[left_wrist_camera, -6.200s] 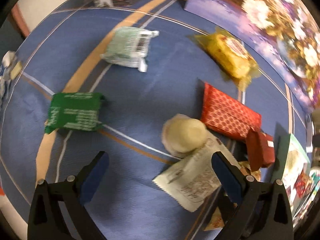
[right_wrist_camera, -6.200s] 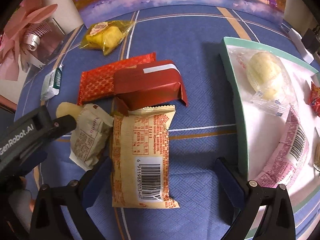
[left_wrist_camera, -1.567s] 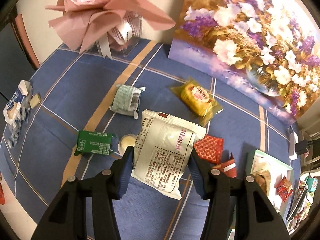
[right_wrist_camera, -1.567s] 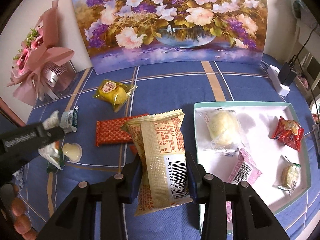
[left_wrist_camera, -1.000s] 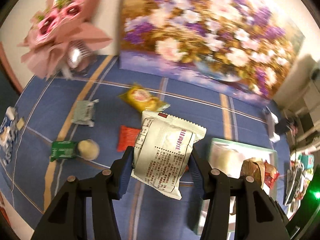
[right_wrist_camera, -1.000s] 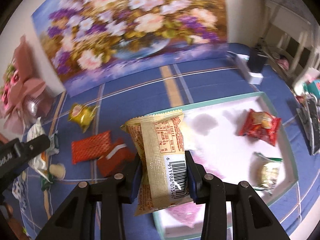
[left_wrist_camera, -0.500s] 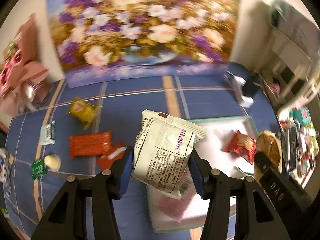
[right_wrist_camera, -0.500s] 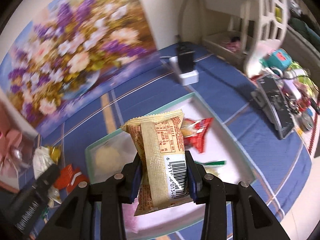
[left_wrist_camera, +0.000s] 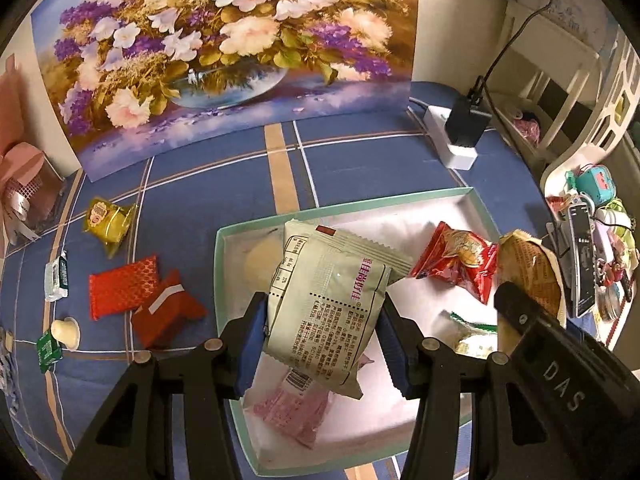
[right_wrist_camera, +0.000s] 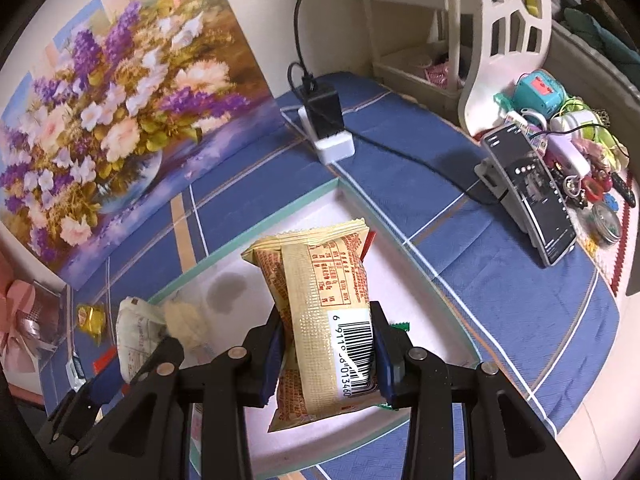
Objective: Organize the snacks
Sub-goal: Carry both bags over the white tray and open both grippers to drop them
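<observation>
My left gripper [left_wrist_camera: 322,344] is shut on a pale white-green snack packet [left_wrist_camera: 332,304] and holds it above the green-rimmed white tray [left_wrist_camera: 222,272]. My right gripper [right_wrist_camera: 326,354] is shut on a yellow-and-red snack packet [right_wrist_camera: 320,312] with a barcode, above the same tray [right_wrist_camera: 248,236]. The right gripper and its packet show at the right of the left wrist view [left_wrist_camera: 524,268]. In the tray lie a red packet [left_wrist_camera: 456,260], a pink packet [left_wrist_camera: 296,412], a pale round cake [left_wrist_camera: 260,264] and a small green-edged packet [left_wrist_camera: 468,332].
On the blue cloth left of the tray lie two red packets [left_wrist_camera: 124,292], a yellow packet [left_wrist_camera: 108,220], a white-green packet [left_wrist_camera: 56,280], a small green packet [left_wrist_camera: 48,350] and a jelly cup [left_wrist_camera: 66,330]. A flower painting [left_wrist_camera: 224,48] stands behind. A power strip [right_wrist_camera: 326,136], phone [right_wrist_camera: 528,208] and clutter sit right.
Both grippers have carried their packets from the left of the cloth rightward to above the tray. The right gripper has swung further toward the tray's right end.
</observation>
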Demonstrator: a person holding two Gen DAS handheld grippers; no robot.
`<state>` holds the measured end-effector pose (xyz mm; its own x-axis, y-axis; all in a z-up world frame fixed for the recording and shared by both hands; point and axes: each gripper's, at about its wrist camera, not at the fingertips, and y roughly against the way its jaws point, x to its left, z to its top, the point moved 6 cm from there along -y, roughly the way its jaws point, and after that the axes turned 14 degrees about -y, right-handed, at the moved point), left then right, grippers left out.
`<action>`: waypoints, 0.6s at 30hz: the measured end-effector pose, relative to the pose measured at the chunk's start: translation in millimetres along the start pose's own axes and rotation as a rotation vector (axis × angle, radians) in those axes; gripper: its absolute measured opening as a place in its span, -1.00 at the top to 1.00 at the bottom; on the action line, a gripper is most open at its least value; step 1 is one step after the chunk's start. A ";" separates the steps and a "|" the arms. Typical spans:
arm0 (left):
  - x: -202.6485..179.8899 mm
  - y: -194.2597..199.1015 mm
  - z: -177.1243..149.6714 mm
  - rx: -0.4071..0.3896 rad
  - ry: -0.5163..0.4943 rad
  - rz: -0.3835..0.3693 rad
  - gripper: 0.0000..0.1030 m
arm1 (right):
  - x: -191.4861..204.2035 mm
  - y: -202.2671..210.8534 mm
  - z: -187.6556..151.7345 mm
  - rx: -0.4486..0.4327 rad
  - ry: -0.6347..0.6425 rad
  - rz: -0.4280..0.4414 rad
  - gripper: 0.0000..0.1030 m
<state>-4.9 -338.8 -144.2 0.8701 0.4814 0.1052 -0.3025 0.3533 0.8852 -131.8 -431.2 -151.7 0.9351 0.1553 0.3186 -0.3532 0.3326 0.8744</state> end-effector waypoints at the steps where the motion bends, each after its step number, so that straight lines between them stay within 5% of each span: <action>1: 0.9 -3.1 -0.9 0.004 0.004 -0.001 -0.07 | -0.1 -2.3 -1.9 0.007 0.000 -0.002 0.20; 18: 4.5 -15.5 -4.8 0.026 0.057 -0.081 -0.08 | -5.0 -23.1 -9.9 0.087 -0.008 -0.027 0.20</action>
<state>1.9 -338.2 -159.7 0.8675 0.4973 0.0071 -0.2208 0.3723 0.9015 -128.6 -430.4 -177.2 0.9446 0.1397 0.2971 -0.3242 0.2542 0.9112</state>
